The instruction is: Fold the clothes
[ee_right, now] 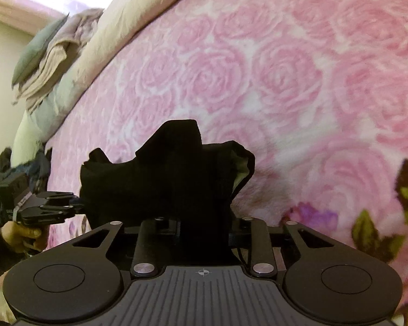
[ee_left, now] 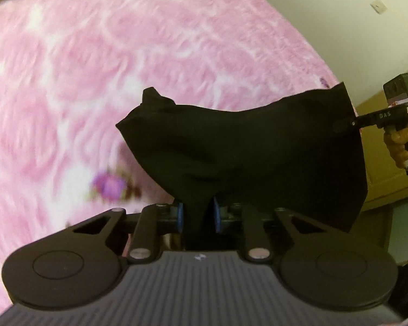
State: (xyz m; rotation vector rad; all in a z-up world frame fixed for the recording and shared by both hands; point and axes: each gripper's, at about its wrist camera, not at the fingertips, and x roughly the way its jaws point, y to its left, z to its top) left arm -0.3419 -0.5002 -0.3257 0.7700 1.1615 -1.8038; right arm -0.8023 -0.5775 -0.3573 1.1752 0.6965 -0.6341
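Observation:
A black garment (ee_left: 244,149) hangs in the air above the pink rose-patterned bedspread (ee_left: 95,81), stretched between both grippers. My left gripper (ee_left: 198,214) is shut on one bunched edge of it, the cloth pinched between the blue pads (ee_left: 180,214). In the left wrist view my right gripper (ee_left: 342,125) clamps the far right edge of the cloth. The right wrist view shows the same black garment (ee_right: 163,179) pinched in my right gripper (ee_right: 204,231), with my left gripper (ee_right: 79,203) holding its left end. The cloth hides the fingertips of the right gripper.
The bedspread (ee_right: 285,81) fills most of both views. A cream duvet (ee_right: 108,32) and a pile of folded grey and beige cloth (ee_right: 43,62) lie along the bed's far edge. A yellow-brown cabinet (ee_left: 386,184) stands beyond the bed at right. A hand (ee_right: 21,236) grips the left tool.

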